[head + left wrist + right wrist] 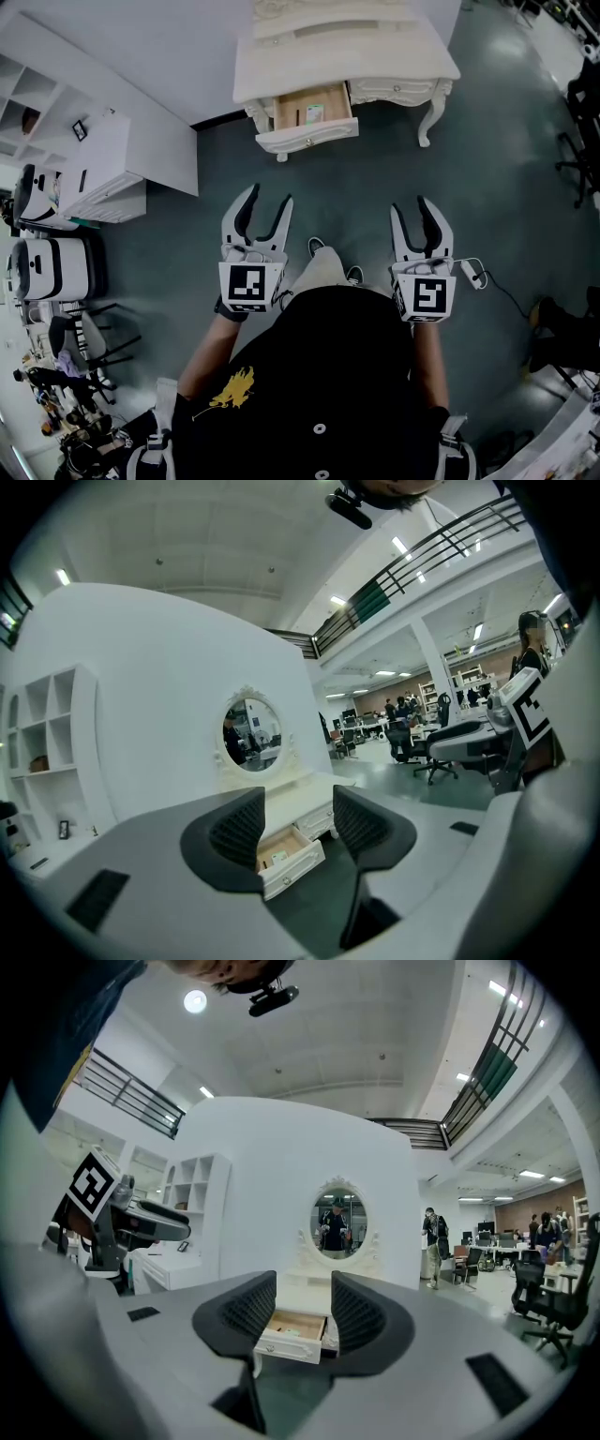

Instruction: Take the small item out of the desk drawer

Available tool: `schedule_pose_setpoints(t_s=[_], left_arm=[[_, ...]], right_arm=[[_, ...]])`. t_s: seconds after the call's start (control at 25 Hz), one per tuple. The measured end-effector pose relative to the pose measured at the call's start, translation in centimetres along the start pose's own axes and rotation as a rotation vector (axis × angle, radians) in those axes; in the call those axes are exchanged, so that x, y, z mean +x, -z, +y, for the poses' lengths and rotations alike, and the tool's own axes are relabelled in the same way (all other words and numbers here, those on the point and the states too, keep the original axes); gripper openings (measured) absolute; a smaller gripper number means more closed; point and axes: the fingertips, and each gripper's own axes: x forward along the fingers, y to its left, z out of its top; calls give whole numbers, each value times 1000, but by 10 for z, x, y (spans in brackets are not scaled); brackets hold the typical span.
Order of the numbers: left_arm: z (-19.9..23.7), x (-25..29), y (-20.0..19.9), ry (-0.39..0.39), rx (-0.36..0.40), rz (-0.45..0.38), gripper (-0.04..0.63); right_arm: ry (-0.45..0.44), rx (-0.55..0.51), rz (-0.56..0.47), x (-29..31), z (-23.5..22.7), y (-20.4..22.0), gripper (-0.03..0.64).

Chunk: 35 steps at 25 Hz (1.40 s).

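A white dressing desk [337, 56] with an oval mirror [339, 1218] stands ahead on the dark floor. Its left drawer [307, 139] is pulled out, and a small pale item [314, 113] lies on the wooden bottom. Both grippers hang in front of my body, well short of the desk. The left gripper [269, 195] is open with nothing between its jaws. So is the right gripper [411, 204]. In the left gripper view the drawer [292, 869] and the item [279, 855] show through the gap of the jaws. In the right gripper view the drawer [292, 1347] shows the same way.
A low white cabinet [103, 169] and wall shelves stand to the left. Office chairs [450, 742] are at the far right, and more at the left edge [80, 337]. A cable [506, 295] runs over the floor by my right gripper. Open floor lies between me and the desk.
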Motion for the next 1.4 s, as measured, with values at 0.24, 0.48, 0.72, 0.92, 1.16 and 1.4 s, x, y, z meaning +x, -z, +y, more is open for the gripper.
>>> schedule_pose_setpoints(t_s=[0.24, 0.48, 0.72, 0.92, 1.16, 1.4], left_arm=[[-2, 1, 9, 5, -15, 23, 287], [1, 2, 22, -11, -55, 85, 321], [35, 37, 52, -26, -98, 155, 321], [64, 77, 66, -30, -126, 191, 321], [122, 124, 76, -57, -206, 198, 321], [181, 205, 98, -19, -282, 214, 321]], right_arm=[[-22, 6, 38, 3, -1, 9, 266], [-40, 35, 87, 16, -3, 18, 298], [-100, 25, 156, 73, 15, 32, 303], [-108, 11, 198, 123, 15, 37, 313], [-130, 47, 242, 191, 16, 22, 325], [-130, -21, 279, 284, 22, -9, 338]])
